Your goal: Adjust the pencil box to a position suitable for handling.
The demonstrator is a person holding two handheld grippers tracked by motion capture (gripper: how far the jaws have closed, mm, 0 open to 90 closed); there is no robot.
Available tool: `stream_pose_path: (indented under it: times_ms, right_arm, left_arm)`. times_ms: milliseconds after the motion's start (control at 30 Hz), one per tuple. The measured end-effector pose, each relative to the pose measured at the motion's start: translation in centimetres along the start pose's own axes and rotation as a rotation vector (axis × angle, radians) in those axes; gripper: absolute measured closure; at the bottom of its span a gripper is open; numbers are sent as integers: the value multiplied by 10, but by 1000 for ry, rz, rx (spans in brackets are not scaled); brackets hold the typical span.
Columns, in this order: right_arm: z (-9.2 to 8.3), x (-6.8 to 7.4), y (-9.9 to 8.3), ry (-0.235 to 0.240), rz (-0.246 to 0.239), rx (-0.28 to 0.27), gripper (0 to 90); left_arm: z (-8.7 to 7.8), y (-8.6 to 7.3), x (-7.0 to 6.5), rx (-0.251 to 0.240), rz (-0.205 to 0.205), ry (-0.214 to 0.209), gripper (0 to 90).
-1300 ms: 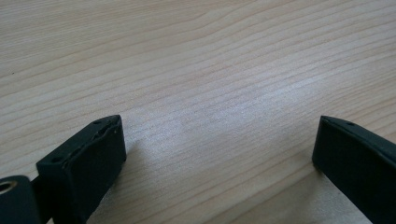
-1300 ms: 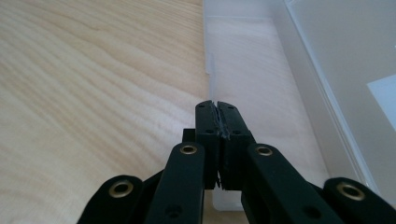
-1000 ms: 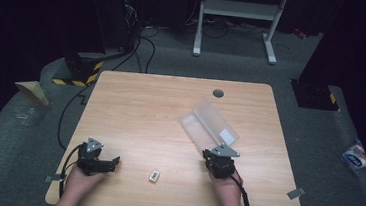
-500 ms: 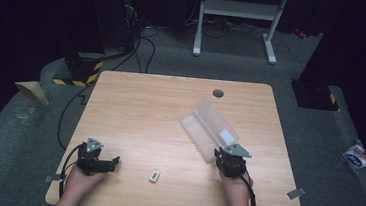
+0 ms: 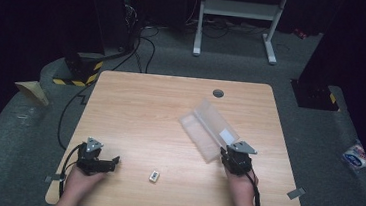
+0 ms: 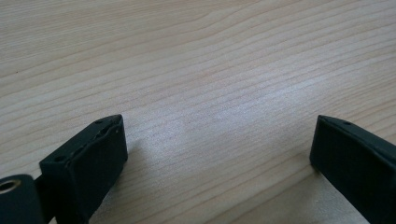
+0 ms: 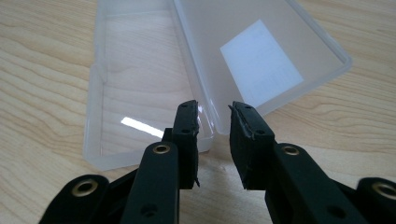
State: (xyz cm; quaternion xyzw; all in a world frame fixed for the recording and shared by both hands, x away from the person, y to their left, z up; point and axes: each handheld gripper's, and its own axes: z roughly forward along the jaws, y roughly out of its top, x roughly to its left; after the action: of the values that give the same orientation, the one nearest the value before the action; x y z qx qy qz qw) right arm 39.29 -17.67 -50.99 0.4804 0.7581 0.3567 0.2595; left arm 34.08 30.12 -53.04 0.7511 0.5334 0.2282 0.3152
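A clear plastic case [image 5: 208, 129] lies open on the wooden table [image 5: 140, 109], right of the middle. Its lid [image 7: 261, 56] carries a white label, and its empty tray [image 7: 135, 93] lies to the left in the right gripper view. My right gripper [image 5: 227, 156] sits at the case's near end. Its jaws have just been opening and stand a little apart [image 7: 214, 109], with the hinge corner just beyond the gap and no pad pressing on it. My left gripper [image 5: 111, 162] rests at the front left, jaws wide open [image 6: 219, 126] over bare wood.
A small white block [image 5: 154, 176] lies near the front edge between the two hands. A round cable hole [image 5: 218, 93] sits near the table's far edge. Cables and a metal stand lie on the floor beyond the table.
My right gripper has slid a little to the right along the case's near end. The left hand has stayed put.
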Motion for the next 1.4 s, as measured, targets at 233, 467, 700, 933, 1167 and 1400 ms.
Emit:
stream_pose_path:
  times_ms: [233,467,700,933,1167,1400]
  right_arm:
    - [7,-15,4,-41,27,11,661]
    - [-2,-20,8,-46,68,-25,553]
    - [0,-19,2,-28,107,-20,507]
    - [10,-23,8,-40,135,-2,530]
    - [18,-23,10,-38,147,36,602]
    - [19,-24,9,-36,145,56,739]
  left_arm:
    - [0,0,0,0,0,0,44]
    - [0,0,0,-1,-1,0,44]
    - [0,0,0,-1,-1,0,44]
    - [0,0,0,-1,-1,2,45]
    - [0,0,0,-2,-3,5,48]
    - [0,0,0,-2,-3,5,49]
